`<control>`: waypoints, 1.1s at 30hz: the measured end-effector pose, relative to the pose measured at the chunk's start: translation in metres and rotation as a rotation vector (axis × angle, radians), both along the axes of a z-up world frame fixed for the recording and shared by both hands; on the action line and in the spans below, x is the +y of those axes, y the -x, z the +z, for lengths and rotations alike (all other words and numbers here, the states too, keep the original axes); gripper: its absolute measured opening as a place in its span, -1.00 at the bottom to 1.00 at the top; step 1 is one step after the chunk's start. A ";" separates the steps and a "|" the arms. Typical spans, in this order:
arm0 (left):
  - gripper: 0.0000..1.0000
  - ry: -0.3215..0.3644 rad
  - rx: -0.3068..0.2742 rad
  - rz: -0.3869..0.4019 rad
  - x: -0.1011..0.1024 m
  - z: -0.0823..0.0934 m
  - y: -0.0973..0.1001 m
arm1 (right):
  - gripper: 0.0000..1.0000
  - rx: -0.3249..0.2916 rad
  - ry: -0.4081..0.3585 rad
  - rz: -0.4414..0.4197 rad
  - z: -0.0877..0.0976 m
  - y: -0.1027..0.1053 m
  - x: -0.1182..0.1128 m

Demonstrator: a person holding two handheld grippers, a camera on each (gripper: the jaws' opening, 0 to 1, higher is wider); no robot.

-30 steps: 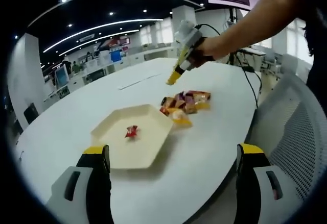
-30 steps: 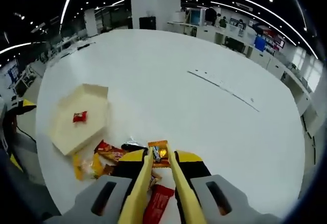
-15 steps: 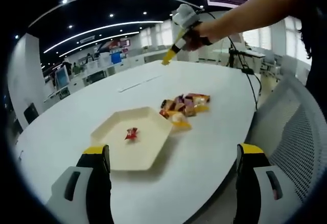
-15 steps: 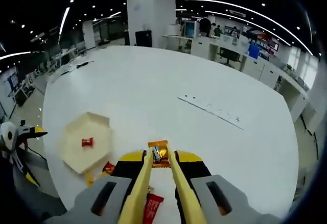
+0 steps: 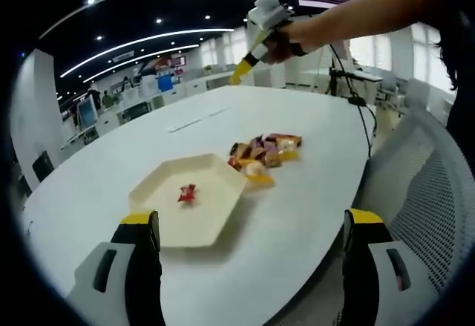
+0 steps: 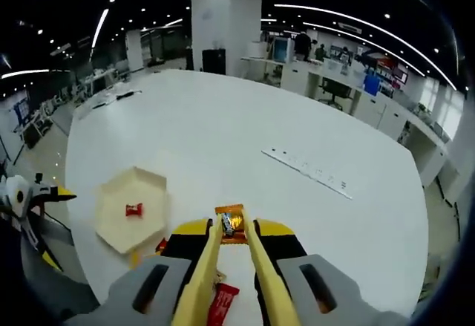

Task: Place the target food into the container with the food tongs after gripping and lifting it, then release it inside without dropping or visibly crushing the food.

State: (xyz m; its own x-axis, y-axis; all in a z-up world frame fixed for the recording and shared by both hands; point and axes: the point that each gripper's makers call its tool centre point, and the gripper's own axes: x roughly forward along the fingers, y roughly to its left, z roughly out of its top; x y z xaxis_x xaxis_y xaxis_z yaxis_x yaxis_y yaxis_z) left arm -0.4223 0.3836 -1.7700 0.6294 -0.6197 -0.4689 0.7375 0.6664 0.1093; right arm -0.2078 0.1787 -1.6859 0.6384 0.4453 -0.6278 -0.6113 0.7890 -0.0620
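Right gripper [image 6: 233, 231], its tongs pinching an orange snack packet [image 6: 231, 223], hangs high over the table's near edge; hexagonal tray [image 6: 111, 218] lies below-left, nearer the spread left gripper [image 5: 249, 255].

Held food: small orange wrapped snack [image 6: 231, 223] is sitting pinched between yellow tongs [image 6: 228, 263], lower centre.
Container: cream hexagonal tray [image 6: 119, 226] is lying flat lower left, holding a red candy [image 6: 133, 209].
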 end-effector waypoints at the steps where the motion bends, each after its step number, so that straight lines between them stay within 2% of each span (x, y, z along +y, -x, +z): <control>1: 0.99 0.001 0.000 0.001 0.000 0.000 0.000 | -0.59 -0.001 -0.001 0.003 0.001 0.000 0.002; 6: 0.99 0.009 -0.004 0.007 0.001 0.002 -0.001 | -0.59 -0.014 -0.013 0.028 0.008 0.000 0.019; 14: 0.99 0.001 -0.006 0.007 0.001 0.001 -0.001 | -0.59 -0.036 -0.031 0.112 0.021 0.006 0.064; 22: 0.99 0.003 -0.006 0.007 0.001 0.001 -0.001 | -0.59 -0.031 -0.040 0.185 0.021 0.015 0.105; 28: 0.99 0.005 -0.006 0.006 0.000 0.001 -0.001 | -0.59 -0.024 -0.055 0.252 0.024 0.025 0.141; 33: 0.99 0.003 -0.004 0.006 0.001 0.001 -0.001 | -0.59 -0.015 -0.090 0.326 0.028 0.043 0.182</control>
